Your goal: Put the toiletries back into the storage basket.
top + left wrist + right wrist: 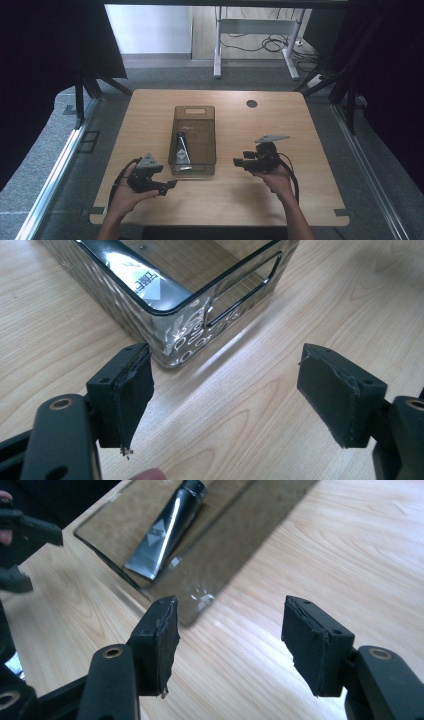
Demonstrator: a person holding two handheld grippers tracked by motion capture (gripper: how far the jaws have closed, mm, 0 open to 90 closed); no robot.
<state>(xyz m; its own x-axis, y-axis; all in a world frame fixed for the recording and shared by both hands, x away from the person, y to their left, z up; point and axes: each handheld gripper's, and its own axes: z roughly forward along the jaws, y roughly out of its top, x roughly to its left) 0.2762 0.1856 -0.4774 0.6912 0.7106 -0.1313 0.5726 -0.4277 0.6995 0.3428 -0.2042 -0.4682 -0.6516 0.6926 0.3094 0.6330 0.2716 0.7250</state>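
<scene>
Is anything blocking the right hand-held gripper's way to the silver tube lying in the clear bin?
The clear smoked-plastic bin's own side wall stands between the right hand-held gripper and the silver squeeze tube lying flat on its floor. The bin is open on top, and nothing covers the tube, so a reach from above looks clear.

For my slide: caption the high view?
Open left gripper and right gripper flank a clear bin holding a tube.

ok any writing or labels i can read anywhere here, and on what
No text can be read for sure.
Tube in the clear bin: a diamond mark with print, too blurred to read.
Same label in the left gripper view: dark characters, cut off and too blurred to quote.
</scene>
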